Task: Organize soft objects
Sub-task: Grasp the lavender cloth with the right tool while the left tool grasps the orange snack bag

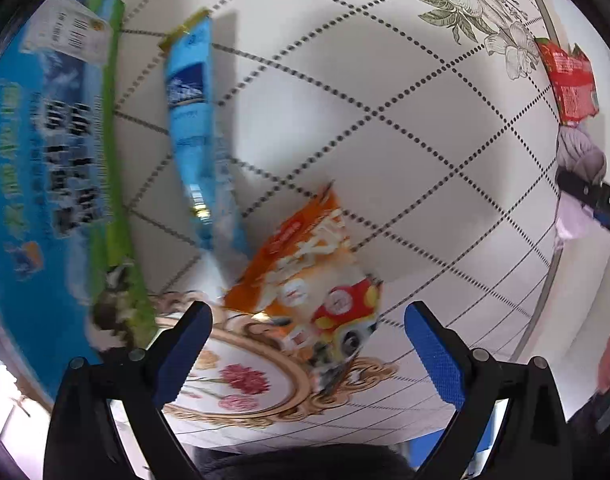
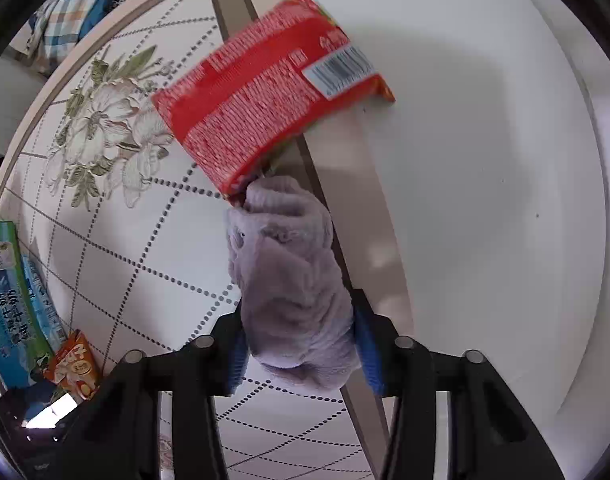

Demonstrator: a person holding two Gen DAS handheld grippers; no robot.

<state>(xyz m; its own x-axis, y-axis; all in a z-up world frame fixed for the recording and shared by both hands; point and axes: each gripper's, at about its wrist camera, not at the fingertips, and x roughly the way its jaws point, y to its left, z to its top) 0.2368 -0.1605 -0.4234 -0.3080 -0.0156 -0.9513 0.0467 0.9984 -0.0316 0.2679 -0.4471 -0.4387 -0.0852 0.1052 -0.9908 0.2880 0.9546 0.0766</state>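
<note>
A: What has the right gripper (image 2: 299, 344) got?

B: Its blue pads (image 2: 368, 354) are pressed in on a lilac towel (image 2: 289, 276), rolled and fluffy; it is pinched near its close end, and the rest sticks out ahead along the fingers, over the edge of the patterned table (image 2: 105, 248); the far tip touches, or at least overlaps, a red packet (image 2: 261, 92).

A: How will it handle?

B: Light and limp, I judge; it squashes under the pads and won't slip, yet the free end could sag or unroll; a hold nearer the middle of the roll would carry it steadier; nothing about it is fragile.

A: Its long axis?

B: Straight away from the wrist, toward the red packet; that packet lies slantwise across the table edge, barcode end to the right; it looks crinkly and stiff-ish by comparison.

A: And the left gripper (image 1: 307, 344)?

B: Spread wide, holding nothing; it hovers over an orange snack bag (image 1: 305, 280), which lies slantwise between the fingers and beyond them; a narrow blue pouch (image 1: 193, 120) runs lengthwise past it, beside a large blue-green carton (image 1: 49, 152); the view is blurred, so I can't say whether bag and pouch touch.
</note>
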